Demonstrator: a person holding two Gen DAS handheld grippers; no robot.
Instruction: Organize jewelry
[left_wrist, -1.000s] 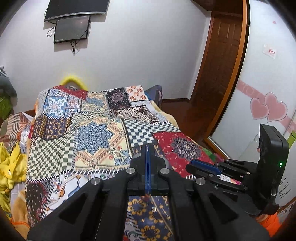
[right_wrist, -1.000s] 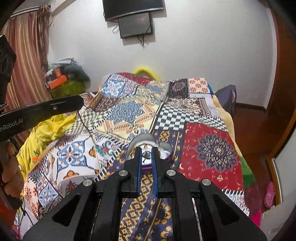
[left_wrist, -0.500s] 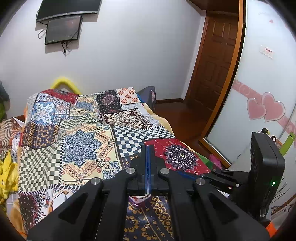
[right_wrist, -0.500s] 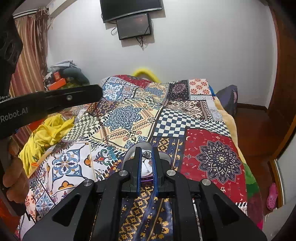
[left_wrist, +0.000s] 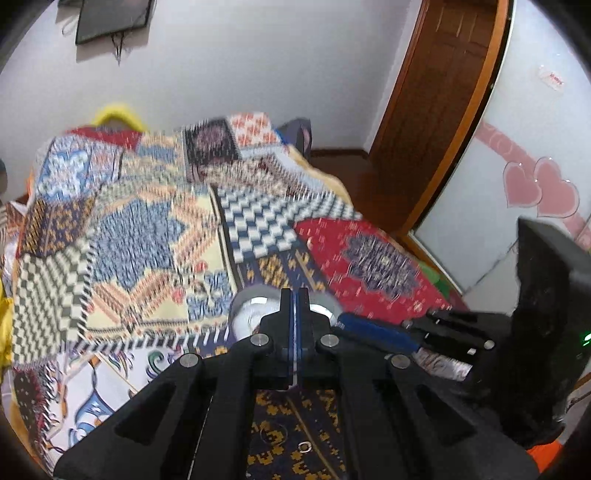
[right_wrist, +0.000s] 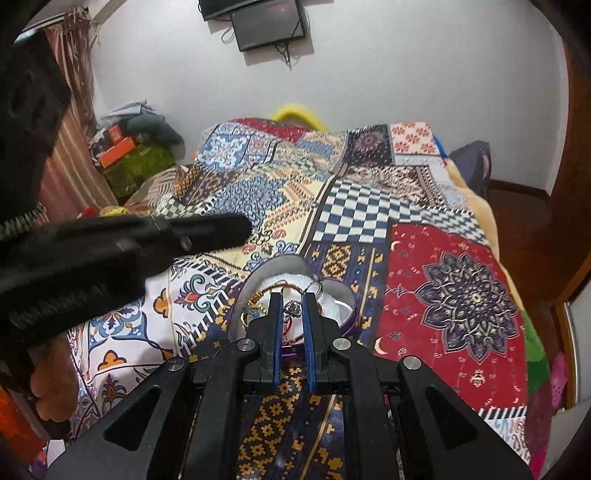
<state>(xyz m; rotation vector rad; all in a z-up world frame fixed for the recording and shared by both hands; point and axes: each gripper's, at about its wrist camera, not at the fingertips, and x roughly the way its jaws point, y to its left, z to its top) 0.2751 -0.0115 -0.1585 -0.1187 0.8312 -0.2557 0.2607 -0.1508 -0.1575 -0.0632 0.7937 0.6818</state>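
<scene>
A heart-shaped metal jewelry tin (right_wrist: 338, 295) with a purple base lies open on the patchwork bedspread, holding a red cord bracelet (right_wrist: 284, 286) and other small pieces. My right gripper (right_wrist: 294, 308) hovers over the tin, shut on a small silver ring (right_wrist: 293, 307) pinched between its blue pads. My left gripper (left_wrist: 294, 295) is shut with nothing seen in it, just in front of the tin (left_wrist: 247, 314). The left gripper body crosses the right wrist view (right_wrist: 147, 236). A small silver ring (left_wrist: 305, 447) lies on the bedspread below the left gripper.
The patchwork bedspread (right_wrist: 369, 206) covers the bed. Yellow cloth (left_wrist: 3, 325) lies at the left edge. A wooden door (left_wrist: 436, 110) and a wardrobe with pink heart stickers (left_wrist: 539, 188) stand to the right. Boxes and clutter (right_wrist: 125, 147) sit at the back left.
My right gripper has moved forward and down over the open tin with the ring. My left gripper has swung toward the tin; its view is blurred by motion.
</scene>
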